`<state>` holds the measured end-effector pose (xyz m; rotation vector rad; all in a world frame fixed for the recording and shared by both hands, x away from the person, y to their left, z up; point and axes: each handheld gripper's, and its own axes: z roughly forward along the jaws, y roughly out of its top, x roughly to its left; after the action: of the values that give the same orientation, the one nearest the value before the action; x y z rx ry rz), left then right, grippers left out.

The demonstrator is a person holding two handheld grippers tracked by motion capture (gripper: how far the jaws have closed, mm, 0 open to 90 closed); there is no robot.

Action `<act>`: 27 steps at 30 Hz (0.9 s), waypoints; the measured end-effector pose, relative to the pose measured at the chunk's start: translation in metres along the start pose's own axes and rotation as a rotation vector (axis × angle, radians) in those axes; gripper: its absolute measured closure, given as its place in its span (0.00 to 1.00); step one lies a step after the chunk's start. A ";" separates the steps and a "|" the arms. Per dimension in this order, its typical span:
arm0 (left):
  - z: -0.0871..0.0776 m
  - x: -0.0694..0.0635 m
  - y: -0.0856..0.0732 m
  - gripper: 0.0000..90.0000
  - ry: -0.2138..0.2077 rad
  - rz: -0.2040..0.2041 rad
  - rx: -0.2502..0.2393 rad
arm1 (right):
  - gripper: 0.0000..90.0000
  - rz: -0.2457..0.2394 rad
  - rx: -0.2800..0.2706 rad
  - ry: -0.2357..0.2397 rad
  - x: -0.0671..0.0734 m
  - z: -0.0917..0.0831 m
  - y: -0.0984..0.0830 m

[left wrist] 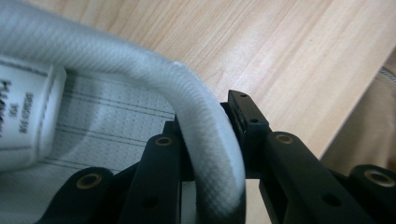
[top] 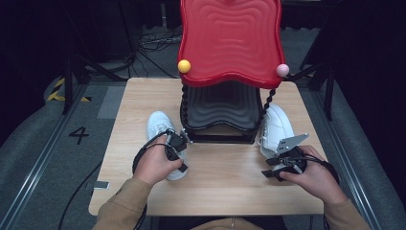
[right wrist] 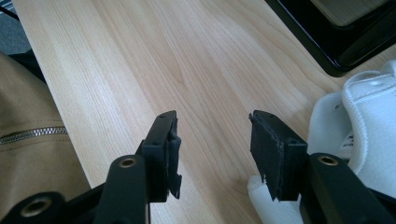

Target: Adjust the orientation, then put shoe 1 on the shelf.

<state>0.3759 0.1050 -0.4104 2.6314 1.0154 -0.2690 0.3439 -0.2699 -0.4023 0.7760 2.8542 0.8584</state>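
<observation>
Two white shoes lie on the wooden table (top: 225, 184). The left shoe (top: 158, 125) points away from me. My left gripper (top: 176, 143) sits at its heel. In the left gripper view one jaw is inside the shoe and the other outside, and my left gripper (left wrist: 205, 116) is shut on the padded heel collar (left wrist: 140, 60). The right shoe (top: 276, 125) lies by the rack's right side. My right gripper (top: 268, 167) hovers just in front of its heel. In the right gripper view my right gripper (right wrist: 214, 120) is open over bare wood, with the shoe (right wrist: 373, 121) to its right.
A rack stands at the table's far middle, with a wavy red top shelf (top: 230, 38) and a black lower shelf (top: 220, 108). A yellow ball (top: 184, 66) and a pink ball (top: 282, 70) cap its front posts. Its black base (right wrist: 327, 51) lies beyond my right gripper.
</observation>
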 end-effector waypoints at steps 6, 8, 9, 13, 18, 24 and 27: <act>-0.020 0.000 -0.006 0.83 0.007 0.003 -0.013 | 0.59 0.002 0.004 -0.004 0.000 -0.001 -0.001; -0.028 -0.001 -0.006 0.83 0.009 0.013 -0.011 | 0.59 0.001 0.001 -0.001 0.000 -0.001 0.000; -0.033 -0.002 -0.006 0.83 0.011 0.010 -0.010 | 0.59 0.000 0.001 -0.001 0.000 -0.001 0.000; -0.047 -0.003 -0.006 0.83 0.019 0.021 -0.015 | 0.59 0.000 -0.002 -0.005 0.000 -0.002 0.001; -0.065 -0.005 -0.005 0.83 0.042 0.036 0.000 | 0.59 0.001 -0.004 -0.008 0.000 -0.003 0.001; -0.083 -0.009 -0.002 0.83 0.035 0.061 0.003 | 0.59 0.002 -0.004 -0.010 -0.001 -0.003 0.000; -0.088 -0.010 -0.001 0.83 0.042 0.070 0.006 | 0.59 0.003 -0.003 -0.010 -0.001 -0.003 0.000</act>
<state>0.3737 0.1297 -0.3253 2.6827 0.9349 -0.2018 0.3438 -0.2719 -0.3996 0.7814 2.8436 0.8567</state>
